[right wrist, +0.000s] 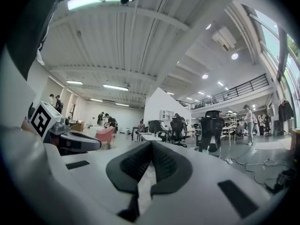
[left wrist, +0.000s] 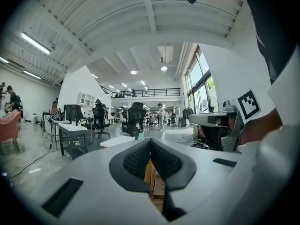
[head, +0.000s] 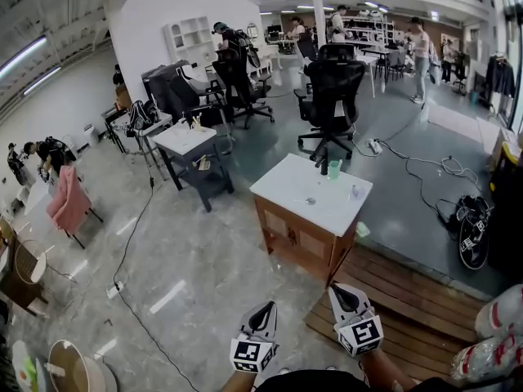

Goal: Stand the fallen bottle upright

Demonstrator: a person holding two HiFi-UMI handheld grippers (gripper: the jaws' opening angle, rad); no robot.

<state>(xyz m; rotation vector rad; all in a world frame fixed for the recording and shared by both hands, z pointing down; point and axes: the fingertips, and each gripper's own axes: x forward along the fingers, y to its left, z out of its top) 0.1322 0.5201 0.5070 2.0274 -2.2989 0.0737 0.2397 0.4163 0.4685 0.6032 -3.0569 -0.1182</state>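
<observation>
The left tool [head: 266,309] is showing its two dark pads pressed together at the tips in the left gripper view, with nothing between them. The right tool [head: 341,291] is likewise sitting closed and empty, its pads meeting in the right gripper view. Both are being held level and side by side at the bottom of the head view, pointing forward, the right one a little further ahead. Each is carrying its marker cube on top, and the person's forearms are coming in from the bottom edge behind them.

The right tool is hanging over a strip of wooden decking [head: 400,313]; the left one is hanging over the grey floor [head: 188,251].

Ahead of both, well apart from them, the table [head: 286,188], a white top on a wooden cabinet, is standing. The bottle [head: 357,192] is showing on that top near its right edge as a small pale shape, too small to read clearly. A green cup [head: 334,168] is standing near the back edge, and a black office chair [head: 331,96] is standing behind the table.
</observation>
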